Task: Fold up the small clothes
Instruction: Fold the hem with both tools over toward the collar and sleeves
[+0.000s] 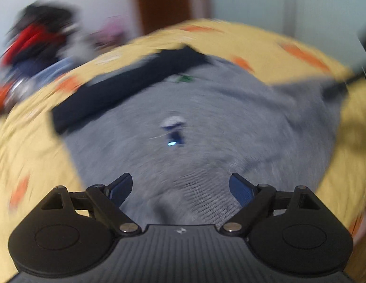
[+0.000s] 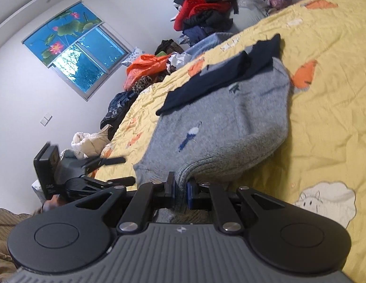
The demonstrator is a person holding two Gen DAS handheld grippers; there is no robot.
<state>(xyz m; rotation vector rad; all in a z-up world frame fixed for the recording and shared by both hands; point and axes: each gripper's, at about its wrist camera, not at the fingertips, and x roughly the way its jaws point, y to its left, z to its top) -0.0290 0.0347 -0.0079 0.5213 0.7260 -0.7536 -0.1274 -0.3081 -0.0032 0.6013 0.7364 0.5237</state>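
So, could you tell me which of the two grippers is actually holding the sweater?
The right gripper: it is shut on the grey sweater's near edge, while the left gripper is open beside it, holding nothing.

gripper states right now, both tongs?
Left tongs: open, holding nothing, above the grey sweater.
Right tongs: closed on the grey sweater's ribbed edge.

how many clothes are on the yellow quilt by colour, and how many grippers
grey sweaters: 1
dark navy garments lying on the sweater's far end: 1
grippers: 2, right gripper shut on the sweater hem, left gripper open
total: 4
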